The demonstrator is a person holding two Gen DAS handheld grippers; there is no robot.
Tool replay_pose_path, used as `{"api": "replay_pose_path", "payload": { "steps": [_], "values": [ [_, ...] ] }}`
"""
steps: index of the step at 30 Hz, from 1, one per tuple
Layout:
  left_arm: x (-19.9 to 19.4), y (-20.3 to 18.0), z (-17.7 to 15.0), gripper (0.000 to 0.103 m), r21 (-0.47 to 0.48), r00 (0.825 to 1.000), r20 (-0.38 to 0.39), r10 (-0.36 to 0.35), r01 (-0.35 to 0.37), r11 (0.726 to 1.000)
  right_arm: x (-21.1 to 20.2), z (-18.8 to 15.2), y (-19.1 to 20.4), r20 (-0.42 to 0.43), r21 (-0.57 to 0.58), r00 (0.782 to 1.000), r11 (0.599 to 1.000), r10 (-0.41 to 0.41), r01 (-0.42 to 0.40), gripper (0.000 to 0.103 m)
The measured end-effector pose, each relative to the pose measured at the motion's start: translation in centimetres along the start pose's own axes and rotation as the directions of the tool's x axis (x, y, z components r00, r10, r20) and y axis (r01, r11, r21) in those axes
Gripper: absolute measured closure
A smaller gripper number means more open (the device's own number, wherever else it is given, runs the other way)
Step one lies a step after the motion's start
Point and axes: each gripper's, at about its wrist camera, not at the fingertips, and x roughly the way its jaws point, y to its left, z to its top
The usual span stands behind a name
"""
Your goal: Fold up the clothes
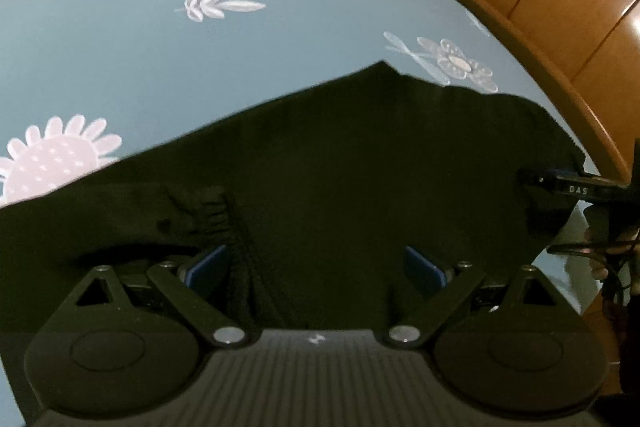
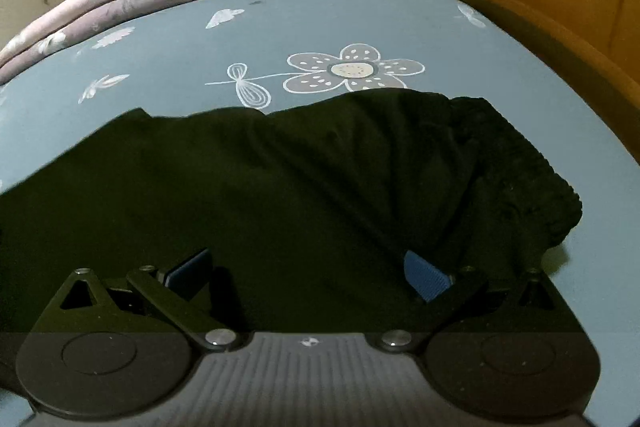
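Black garment [image 2: 304,187] lies between both spread tongs [image 2: 310,273].

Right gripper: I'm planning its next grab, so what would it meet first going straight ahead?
Probably the black garment, which already lies between the open right gripper fingers; beyond it is only blue sheet, though depth is unclear.
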Motion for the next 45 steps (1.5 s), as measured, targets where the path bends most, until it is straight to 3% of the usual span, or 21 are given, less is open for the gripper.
{"api": "replay_pose_path", "payload": {
  "steps": [4, 12, 15, 18, 21, 23, 25, 28, 32, 35, 38, 41, 45],
  "values": [
    [0.4, 0.5, -0.2, 0.002, -0.025, 1.0, 0.005, -0.016, 0.016, 1.0, 0.4, -0.5, 0.4, -0.001, -0.047, 1.0, 0.999, -0.023, 0.023, 0.0],
    [1.5, 1.4, -0.2, 0.001, -0.043, 0.999, -0.033, -0.008, 0.007, 0.999, -0.2, 0.3, 0.8, -0.062, -0.081, 0.998, 0.996, -0.032, 0.027, 0.0],
    [1.5, 1.7, -0.1, 0.001, -0.067, 0.999, -0.036, -0.023, 0.02, 0.998, -1.6, 0.7, 2.1, -0.04, -0.093, 0.999, 0.995, 0.025, -0.028, 0.0],
    [1.6, 1.6, 0.0, 0.001, -0.053, 0.999, -0.043, -0.019, 0.016, 0.998, -2.3, -0.3, 4.8, -0.038, -0.193, 0.991, 0.972, 0.127, -0.132, 0.0],
    [1.6, 1.2, 0.0, 0.001, -0.021, 0.999, -0.045, 0.002, -0.003, 1.0, -1.2, -1.9, 6.1, -0.106, -0.252, 0.989, 0.96, 0.1, -0.124, 0.0],
    [1.2, 0.7, 0.3, 0.001, -0.008, 0.999, -0.041, 0.019, -0.019, 1.0, -1.5, -2.3, 6.0, -0.101, -0.255, 0.991, 0.96, 0.092, -0.116, 0.0],
    [0.2, 0.3, 0.8, 0.001, 0.007, 1.0, -0.005, 0.017, -0.017, 1.0, -2.3, -1.8, 5.4, -0.075, -0.225, 0.991, 0.966, 0.111, -0.125, 0.0],
    [-1.1, -0.1, 1.7, 0.001, 0.015, 0.999, 0.049, 0.011, -0.012, 1.0, -3.2, 0.6, 4.2, 0.04, -0.157, 0.989, 0.979, 0.14, -0.133, 0.0],
    [-2.2, -0.3, 2.1, 0.001, 0.021, 0.993, 0.096, 0.063, -0.065, 0.998, -1.1, 4.7, 3.2, 0.131, -0.11, 0.972, 0.977, 0.194, -0.181, 0.0],
    [-3.0, -0.2, 1.8, 0.001, 0.008, 0.991, 0.108, 0.075, -0.076, 0.997, 3.4, 6.6, 2.1, 0.09, -0.031, 0.972, 0.976, 0.217, -0.215, 0.0],
    [-3.6, -0.1, 1.0, 0.001, -0.002, 0.989, 0.112, 0.095, -0.095, 0.995, 6.6, 6.2, 0.7, 0.057, 0.004, 0.983, 0.985, 0.172, -0.173, 0.0],
    [-3.8, -0.1, 0.6, 0.001, 0.005, 0.984, 0.112, 0.137, -0.139, 0.99, 6.7, 6.2, -0.3, 0.074, -0.021, 0.989, 0.992, 0.128, -0.127, 0.0],
    [-4.1, -0.3, 0.5, 0.001, 0.027, 0.984, 0.114, 0.133, -0.137, 0.99, 4.6, 6.7, -0.8, 0.086, 0.025, 0.991, 0.994, 0.102, -0.105, 0.0]
  ]
}}
